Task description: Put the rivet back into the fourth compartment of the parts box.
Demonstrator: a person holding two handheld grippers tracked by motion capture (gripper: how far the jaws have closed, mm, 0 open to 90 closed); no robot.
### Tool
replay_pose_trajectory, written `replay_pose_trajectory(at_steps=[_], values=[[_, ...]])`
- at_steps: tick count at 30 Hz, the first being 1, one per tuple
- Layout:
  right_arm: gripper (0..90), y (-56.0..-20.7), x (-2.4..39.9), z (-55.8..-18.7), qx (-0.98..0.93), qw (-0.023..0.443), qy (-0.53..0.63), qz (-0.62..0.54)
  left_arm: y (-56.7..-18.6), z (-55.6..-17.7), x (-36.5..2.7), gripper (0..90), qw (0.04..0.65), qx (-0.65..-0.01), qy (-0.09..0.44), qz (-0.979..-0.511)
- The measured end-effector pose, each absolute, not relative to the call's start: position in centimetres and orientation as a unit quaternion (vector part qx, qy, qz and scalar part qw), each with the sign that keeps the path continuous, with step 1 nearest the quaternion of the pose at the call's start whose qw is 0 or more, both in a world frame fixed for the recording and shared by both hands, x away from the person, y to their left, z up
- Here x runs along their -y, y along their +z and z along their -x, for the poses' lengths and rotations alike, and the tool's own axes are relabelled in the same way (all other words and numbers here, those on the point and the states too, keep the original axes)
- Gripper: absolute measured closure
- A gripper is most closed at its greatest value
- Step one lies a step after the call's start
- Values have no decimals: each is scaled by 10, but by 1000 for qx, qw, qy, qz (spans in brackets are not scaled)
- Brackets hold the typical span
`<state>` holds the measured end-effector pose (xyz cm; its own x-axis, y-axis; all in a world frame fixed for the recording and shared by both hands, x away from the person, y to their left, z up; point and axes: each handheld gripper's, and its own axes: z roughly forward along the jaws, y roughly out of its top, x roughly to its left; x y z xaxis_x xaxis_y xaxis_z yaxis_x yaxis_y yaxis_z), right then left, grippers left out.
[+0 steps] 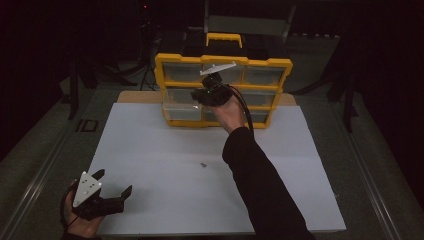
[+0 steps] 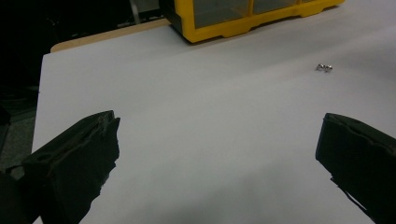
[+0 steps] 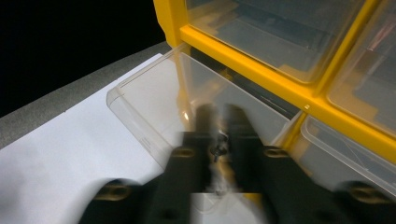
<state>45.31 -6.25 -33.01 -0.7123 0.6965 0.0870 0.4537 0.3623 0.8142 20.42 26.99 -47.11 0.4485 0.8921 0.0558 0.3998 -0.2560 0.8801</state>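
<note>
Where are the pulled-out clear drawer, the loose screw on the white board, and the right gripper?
Pulled-out clear drawer (image 3: 140,100): right gripper view, on its front wall.
Loose screw (image 2: 323,68): left gripper view, on its middle.
Right gripper (image 3: 219,126): right gripper view, midway between its fingertips, over the drawer; a small screw sits between the jaws.

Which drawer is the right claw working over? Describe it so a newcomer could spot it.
Find the yellow drawer cabinet at the far edge of the white board. Go to its bottom row, left end: the clear drawer beneath the right claw. Unlike its shut neighbours, it is pulled out over the board.
</note>
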Motion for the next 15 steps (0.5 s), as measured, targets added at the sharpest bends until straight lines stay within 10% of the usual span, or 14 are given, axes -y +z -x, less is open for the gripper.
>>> replay_pose_trajectory(at_steps=[4,15], values=[[310,-330,63,-452,-814,141,436,-357,-471,-204,-270,1,425,-438,290,-738],[165,-327,71,-441,-842,146,391,-341,-471,-204,-270,1,425,-438,291,-737]])
